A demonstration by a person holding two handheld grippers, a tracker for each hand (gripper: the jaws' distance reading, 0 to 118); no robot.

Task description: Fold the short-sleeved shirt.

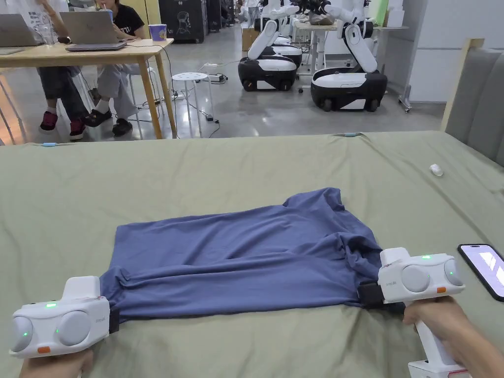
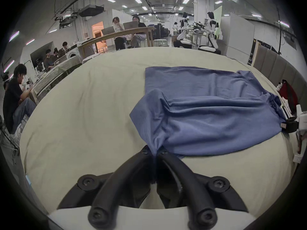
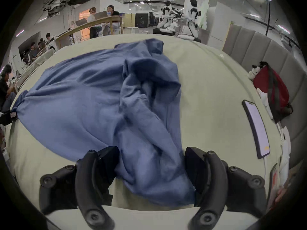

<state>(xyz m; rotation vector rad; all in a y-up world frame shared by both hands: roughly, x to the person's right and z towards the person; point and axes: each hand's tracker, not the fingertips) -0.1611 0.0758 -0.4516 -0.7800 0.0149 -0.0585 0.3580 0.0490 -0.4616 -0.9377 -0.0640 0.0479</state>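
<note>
The blue shirt (image 1: 246, 256) is spread near the bed's (image 1: 197, 162) front edge. In its own view, the left gripper (image 2: 155, 152) is seen pinching the hem corner; the right gripper's (image 3: 151, 167) jaws are seen spread around bunched cloth.

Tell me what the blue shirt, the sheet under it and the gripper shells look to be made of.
Shirt: soft matte knit, probably cotton jersey; it drapes in loose rolls and creases. Sheet: matte woven cloth, olive green, with shallow wrinkles. Left gripper and right gripper shells: smooth white hard plastic with a slight sheen, likely moulded.
</note>
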